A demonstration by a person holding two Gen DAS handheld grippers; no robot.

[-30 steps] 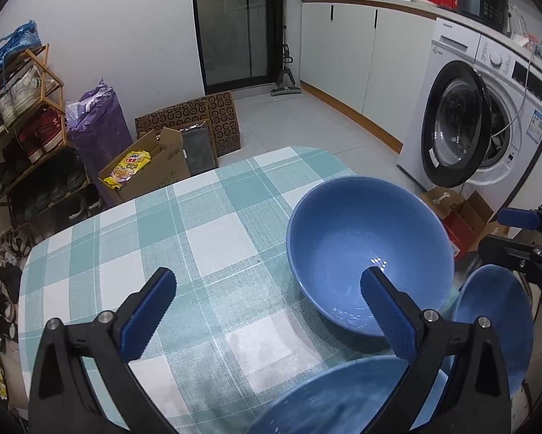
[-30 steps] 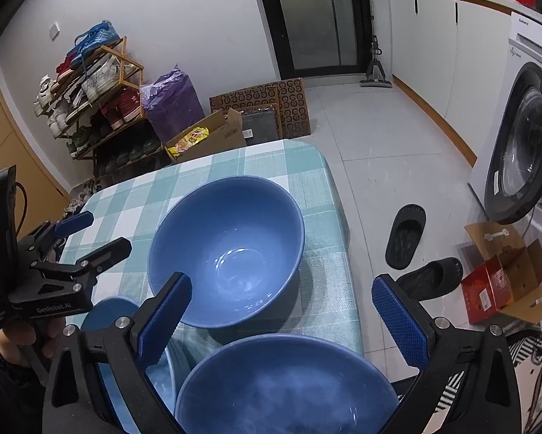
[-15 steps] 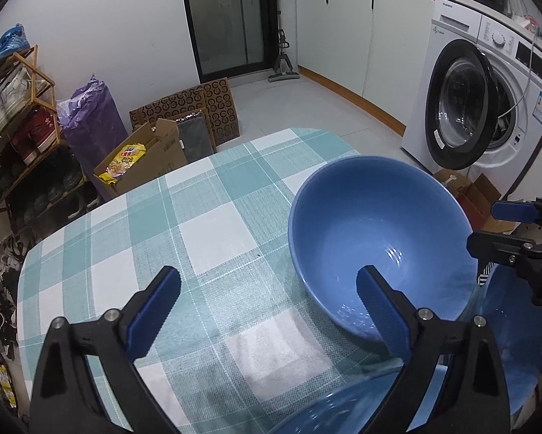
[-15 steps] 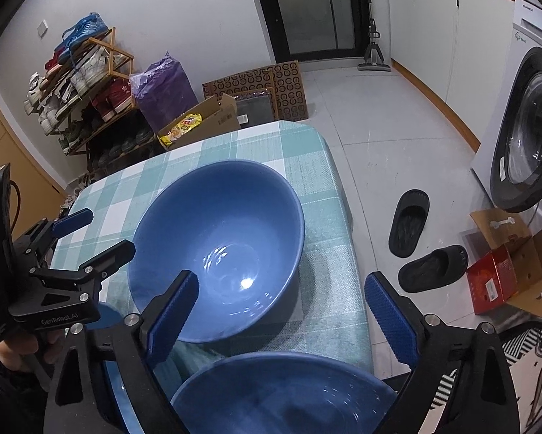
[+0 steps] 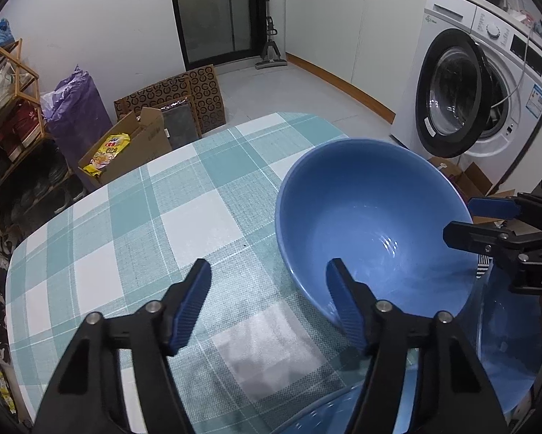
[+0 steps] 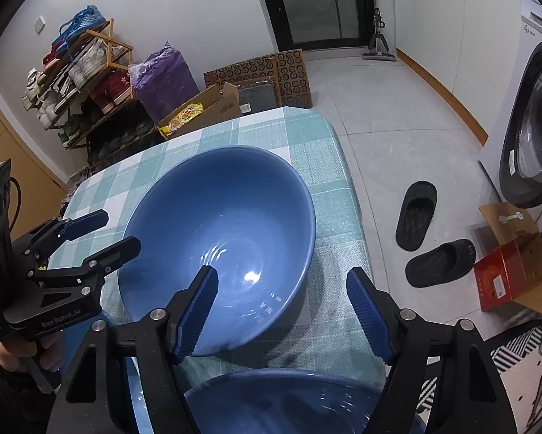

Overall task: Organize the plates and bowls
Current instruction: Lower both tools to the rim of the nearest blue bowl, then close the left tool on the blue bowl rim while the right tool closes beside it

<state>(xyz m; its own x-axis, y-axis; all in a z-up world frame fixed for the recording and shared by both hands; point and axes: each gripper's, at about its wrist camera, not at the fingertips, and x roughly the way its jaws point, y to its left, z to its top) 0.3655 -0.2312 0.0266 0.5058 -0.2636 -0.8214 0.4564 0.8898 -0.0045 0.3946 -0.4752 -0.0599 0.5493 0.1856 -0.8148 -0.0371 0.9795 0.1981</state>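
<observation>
- Left wrist view: the large blue bowl [image 5: 374, 238] is seen upright on the checked worktop [image 5: 133, 224], toward the worktop's far right corner, and it serves as the landmark here.
- The left hand-held gripper [image 5: 267, 303] is held open; its right finger [image 5: 345, 307] is laid over the near rim of the large blue bowl, apparently inside it, and its left finger is over bare cloth to the left of the bowl. Nothing is gripped.
- The right hand-held gripper [image 5: 488, 224] is seen at the bowl's right rim with a gap between its fingers.
- Nearer than the bowl, a second blue bowl [image 5: 329, 416] and, to its right, a blue plate [image 5: 513, 347] are partly visible.
- Right wrist view: the large blue bowl [image 6: 220, 242] is seen again near the far right corner of the worktop [image 6: 329, 144]. The right hand-held gripper [image 6: 282, 311] is open, its left finger [image 6: 198, 311] over the bowl's near wall, its right finger to the right of the bowl above the cloth. Nothing is held.
- The left hand-held gripper [image 6: 97, 231] is seen open at the bowl's left rim.
- The second blue bowl [image 6: 282, 401] lies nearer than the large bowl and apart from it.
- Progress is judged early: the 2 bowls are unstacked and the plate is apart; all the gathering appears left.
- To the left of the bowl, wide bare cloth is available; to its right, the worktop edge is close, with floor and slippers [image 6: 426, 231] below.
</observation>
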